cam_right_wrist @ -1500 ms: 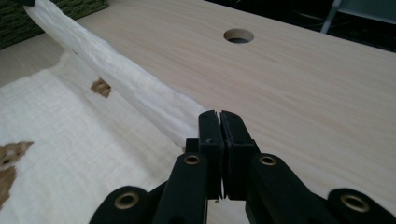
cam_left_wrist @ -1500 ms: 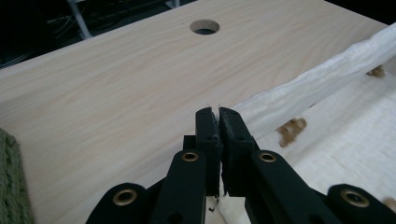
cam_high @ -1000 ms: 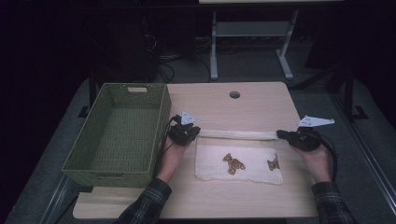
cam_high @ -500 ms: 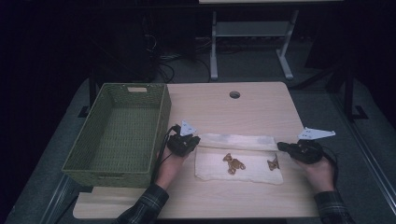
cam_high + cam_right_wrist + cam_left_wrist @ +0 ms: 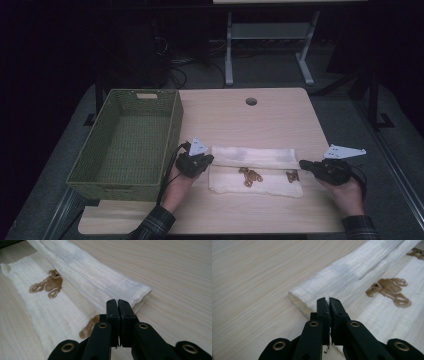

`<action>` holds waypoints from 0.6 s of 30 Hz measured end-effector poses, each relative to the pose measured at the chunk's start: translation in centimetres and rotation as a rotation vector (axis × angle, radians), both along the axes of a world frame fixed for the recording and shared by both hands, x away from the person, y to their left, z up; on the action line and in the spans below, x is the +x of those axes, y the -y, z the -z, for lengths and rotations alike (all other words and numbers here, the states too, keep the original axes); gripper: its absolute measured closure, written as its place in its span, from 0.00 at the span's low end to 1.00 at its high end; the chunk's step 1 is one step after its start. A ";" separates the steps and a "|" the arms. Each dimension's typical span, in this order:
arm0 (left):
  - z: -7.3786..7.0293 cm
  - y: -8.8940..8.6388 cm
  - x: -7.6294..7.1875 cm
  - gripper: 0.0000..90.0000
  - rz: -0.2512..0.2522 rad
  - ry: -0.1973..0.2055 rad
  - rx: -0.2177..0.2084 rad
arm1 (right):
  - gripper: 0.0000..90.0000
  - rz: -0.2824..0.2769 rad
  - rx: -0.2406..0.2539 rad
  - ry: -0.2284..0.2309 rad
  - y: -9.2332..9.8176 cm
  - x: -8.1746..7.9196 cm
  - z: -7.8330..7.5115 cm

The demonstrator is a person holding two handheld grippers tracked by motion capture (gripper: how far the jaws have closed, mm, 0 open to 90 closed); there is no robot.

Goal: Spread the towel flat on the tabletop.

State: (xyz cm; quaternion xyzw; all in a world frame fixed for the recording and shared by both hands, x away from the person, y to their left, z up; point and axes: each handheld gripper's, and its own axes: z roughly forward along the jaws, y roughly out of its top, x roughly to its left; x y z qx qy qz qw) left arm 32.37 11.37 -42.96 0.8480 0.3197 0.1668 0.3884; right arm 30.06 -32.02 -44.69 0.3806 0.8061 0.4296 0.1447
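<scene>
White cloth (image 5: 256,171) edge pinched by both grippers.

Cloth, wood grain and weave

The cloth (image 5: 256,172) is soft, crinkled white gauze with brown prints; the table (image 5: 240,117) is pale, matt wood-grain; the basket (image 5: 125,140) is green, rough-woven wicker.

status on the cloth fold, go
Left tongs and right tongs shut on cloth ends. Far edge folded over. Basket at left, clear of it.
</scene>
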 end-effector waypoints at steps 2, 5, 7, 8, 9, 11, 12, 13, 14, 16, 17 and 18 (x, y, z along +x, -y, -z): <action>-0.1 0.0 -0.5 0.97 0.006 -0.002 0.002 | 0.98 -0.002 -0.003 0.001 0.0 -0.4 -0.1; -0.1 0.1 -1.2 0.97 0.008 -0.005 0.028 | 0.98 -0.009 -0.002 0.002 0.1 -1.1 -0.1; 0.0 0.2 -1.6 0.97 0.009 -0.009 0.045 | 0.98 -0.014 -0.001 0.001 0.1 -1.5 -0.1; 0.0 0.2 -1.7 0.97 0.009 -0.011 0.052 | 0.98 -0.015 -0.006 -0.001 0.1 -1.8 -0.1; 0.0 0.3 -1.9 0.97 0.010 -0.009 0.062 | 0.98 -0.016 -0.008 -0.004 0.0 -2.0 0.0; 0.1 0.3 -2.2 0.97 0.012 -0.019 0.058 | 0.98 -0.019 -0.016 -0.010 -0.1 -2.4 0.1; 0.2 0.3 -2.4 0.97 0.016 -0.019 0.064 | 0.98 -0.022 -0.020 -0.008 -0.1 -2.6 0.2; 0.2 0.4 -2.6 0.97 0.017 -0.022 0.065 | 0.98 -0.023 -0.021 -0.014 -0.1 -2.7 0.2; 0.2 0.4 -2.8 0.97 0.020 -0.023 0.070 | 0.98 -0.023 -0.020 -0.016 -0.1 -2.9 0.3; 0.2 0.3 -3.2 0.97 0.020 -0.024 0.077 | 0.98 -0.026 -0.019 -0.017 0.0 -3.4 0.3; 0.3 0.3 -3.3 0.97 0.018 -0.024 0.079 | 0.98 -0.028 -0.017 -0.019 0.0 -3.5 0.3; 0.2 0.2 -3.5 0.97 0.018 -0.025 0.087 | 0.98 -0.029 -0.016 -0.020 0.0 -3.7 0.3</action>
